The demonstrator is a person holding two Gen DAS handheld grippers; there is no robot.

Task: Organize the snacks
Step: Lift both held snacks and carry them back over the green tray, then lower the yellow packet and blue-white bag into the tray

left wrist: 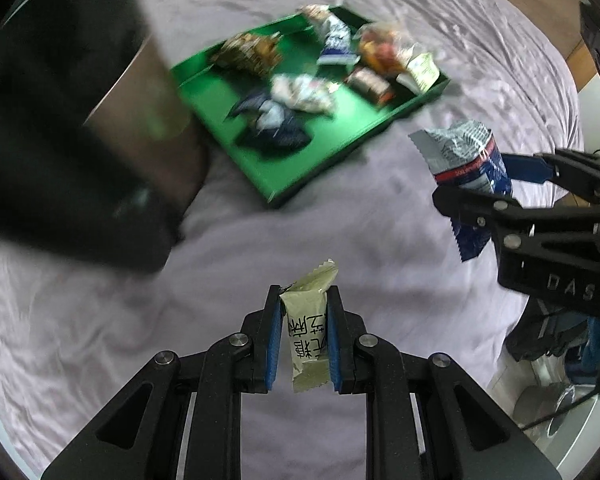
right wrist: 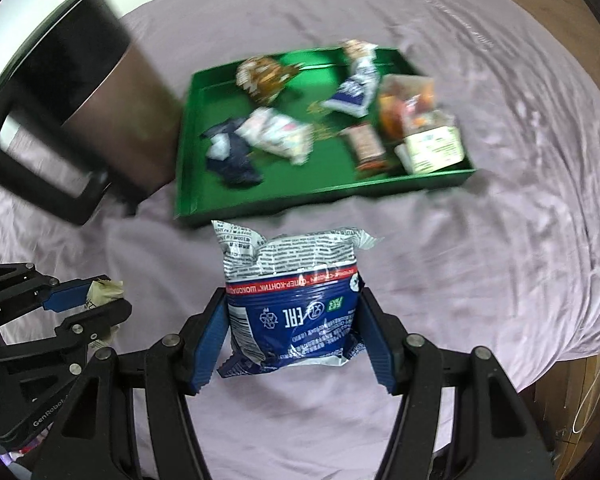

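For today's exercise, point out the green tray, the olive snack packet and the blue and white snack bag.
green tray [right wrist: 300,196], right wrist view, near wall.
olive snack packet [left wrist: 306,332], left wrist view, printed middle.
blue and white snack bag [right wrist: 296,312], right wrist view, blue lower half.

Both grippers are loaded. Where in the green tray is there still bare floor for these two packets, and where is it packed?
Green tray: bare floor along the near wall, and the near-left corner beside the dark container. The right side around the labelled packet is crowded, the far side mostly filled.
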